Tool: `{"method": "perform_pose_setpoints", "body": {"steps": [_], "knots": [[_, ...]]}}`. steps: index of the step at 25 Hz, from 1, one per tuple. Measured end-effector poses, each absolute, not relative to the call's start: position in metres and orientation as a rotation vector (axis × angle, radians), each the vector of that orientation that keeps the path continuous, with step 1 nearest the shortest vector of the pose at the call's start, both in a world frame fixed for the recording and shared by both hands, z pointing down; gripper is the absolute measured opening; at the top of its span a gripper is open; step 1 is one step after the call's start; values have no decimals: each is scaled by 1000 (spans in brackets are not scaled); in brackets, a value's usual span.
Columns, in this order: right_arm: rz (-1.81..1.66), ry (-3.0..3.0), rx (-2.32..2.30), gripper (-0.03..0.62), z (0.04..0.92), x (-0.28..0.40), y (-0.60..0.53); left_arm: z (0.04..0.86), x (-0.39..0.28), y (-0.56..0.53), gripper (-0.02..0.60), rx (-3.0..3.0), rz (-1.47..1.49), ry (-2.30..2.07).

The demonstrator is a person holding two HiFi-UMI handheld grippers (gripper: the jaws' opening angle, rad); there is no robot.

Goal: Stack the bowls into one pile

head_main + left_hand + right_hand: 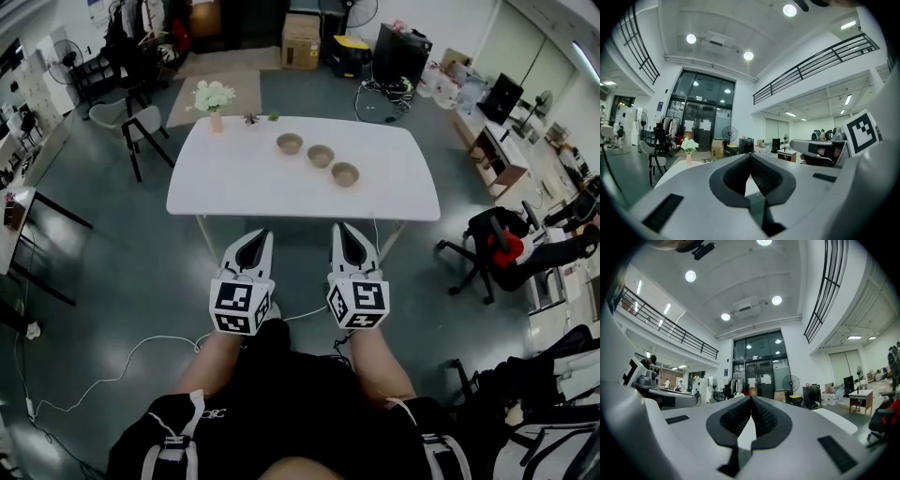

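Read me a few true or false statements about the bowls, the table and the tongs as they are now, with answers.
Three bowls sit on the table. True.
The bowls are stacked. False: they stand apart in a row.
The left tongs and right tongs are shut and empty. True.
A vase of flowers stands near the table's far left corner. True.
The tongs touch a bowl. False: both are short of the table's near edge.
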State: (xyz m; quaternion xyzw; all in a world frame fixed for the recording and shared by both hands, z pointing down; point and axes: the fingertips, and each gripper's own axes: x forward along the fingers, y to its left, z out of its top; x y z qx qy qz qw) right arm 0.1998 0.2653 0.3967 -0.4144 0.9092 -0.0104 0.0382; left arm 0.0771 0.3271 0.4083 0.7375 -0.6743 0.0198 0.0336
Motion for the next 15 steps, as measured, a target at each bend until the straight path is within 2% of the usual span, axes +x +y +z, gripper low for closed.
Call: {"method": "perform_pose_setpoints", "body": {"steps": [6,15], "knots": [[-39,2788,-1294,15,412,198,203,421,74,266,14,2278,53,-2063],[-46,2782,-1342,17,412,156,61,423,27,119,14,2294,57,-2019]]}}
